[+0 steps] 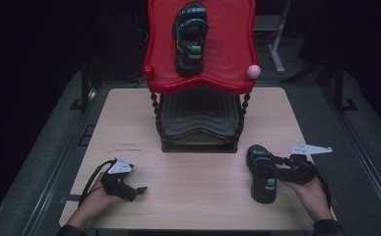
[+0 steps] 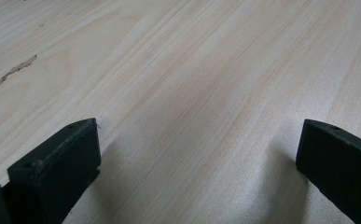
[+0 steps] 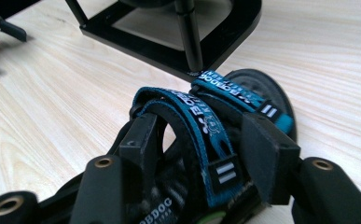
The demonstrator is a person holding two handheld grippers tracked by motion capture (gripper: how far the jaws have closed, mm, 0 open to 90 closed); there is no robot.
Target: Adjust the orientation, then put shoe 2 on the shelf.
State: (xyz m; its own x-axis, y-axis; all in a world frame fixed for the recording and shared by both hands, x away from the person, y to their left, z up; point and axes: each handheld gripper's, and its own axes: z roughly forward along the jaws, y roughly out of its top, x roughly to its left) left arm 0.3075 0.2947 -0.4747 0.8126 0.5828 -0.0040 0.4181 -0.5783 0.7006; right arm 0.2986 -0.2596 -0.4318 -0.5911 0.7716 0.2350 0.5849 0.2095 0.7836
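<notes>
R tongs sit half-wide w/ jaws astride the blue strap of a black sandal on the tabletop, grip unclear; L tongs wide, empty.

Dim, dark-edged high view; bright, sharp close-ups, soft shadows.

On my desk the two-tier rack stands at the back centre, one sandal on its top shelf. A second sandal lies front right, my right tongs straddling its strap; left tongs sit front left.
</notes>
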